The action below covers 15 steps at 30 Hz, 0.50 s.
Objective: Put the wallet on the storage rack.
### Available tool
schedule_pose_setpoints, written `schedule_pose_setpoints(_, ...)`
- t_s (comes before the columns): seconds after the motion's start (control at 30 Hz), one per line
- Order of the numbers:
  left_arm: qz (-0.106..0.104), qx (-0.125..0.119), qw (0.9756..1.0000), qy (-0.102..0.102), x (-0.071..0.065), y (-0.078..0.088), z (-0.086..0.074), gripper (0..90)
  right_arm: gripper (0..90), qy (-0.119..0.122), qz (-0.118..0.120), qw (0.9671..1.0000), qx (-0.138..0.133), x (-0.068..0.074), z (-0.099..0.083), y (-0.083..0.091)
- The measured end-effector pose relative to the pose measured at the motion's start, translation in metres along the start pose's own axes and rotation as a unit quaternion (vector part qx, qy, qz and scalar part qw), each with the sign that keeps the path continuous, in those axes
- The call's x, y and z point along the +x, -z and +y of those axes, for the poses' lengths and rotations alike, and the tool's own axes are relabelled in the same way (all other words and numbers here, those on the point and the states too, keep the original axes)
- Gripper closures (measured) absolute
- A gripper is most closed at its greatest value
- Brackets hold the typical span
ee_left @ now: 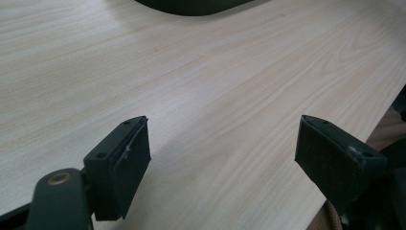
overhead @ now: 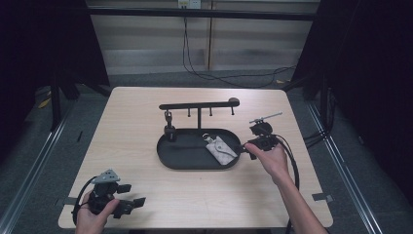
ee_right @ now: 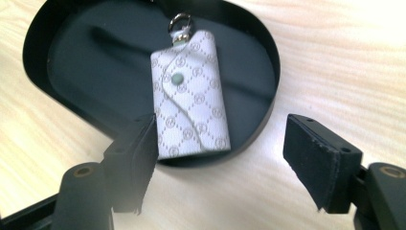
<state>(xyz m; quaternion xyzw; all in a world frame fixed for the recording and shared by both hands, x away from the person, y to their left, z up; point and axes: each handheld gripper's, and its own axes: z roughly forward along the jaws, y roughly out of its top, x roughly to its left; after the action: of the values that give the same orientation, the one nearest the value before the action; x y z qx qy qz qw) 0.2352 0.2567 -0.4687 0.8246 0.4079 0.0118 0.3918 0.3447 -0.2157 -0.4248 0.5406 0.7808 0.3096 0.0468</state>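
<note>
On the black oval tray point(overhead: 185, 158) at the middle of the bench point(overhead: 136, 112), the white patterned key pouch point(overhead: 220, 149) lies flat toward the tray's right end, its metal ring point(ee_right: 179, 21) pointing away from you. Your right gripper point(overhead: 242, 147) sits at the tray's right rim, just beside the pouch; its fingers point(ee_right: 136, 160) are spread with nothing between them, the pouch's near edge lying just ahead of them. Behind the tray stands a black rack with hooks point(overhead: 199, 105). Your left gripper point(overhead: 135, 196) rests near the bench's front left corner, well apart from the tray, its fingers point(ee_left: 119, 165) spread wide over bare wood.
</note>
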Motion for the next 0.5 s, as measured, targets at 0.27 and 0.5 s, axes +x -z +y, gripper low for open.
schedule_pose_setpoints(0.27, -0.001, -0.005, 1.0, -0.001, -0.001, 0.002, 0.0, 22.1, 28.4, -0.006, -0.001, 0.9996, -0.029, -0.003, -0.027, 0.009)
schedule_pose_setpoints(0.5, -0.007, 0.0, 1.0, 0.001, 0.001, 0.002, 0.001, 22.1, 28.6, -0.003, 0.001, 0.9989, -0.047, 0.0, -0.051, 0.018)
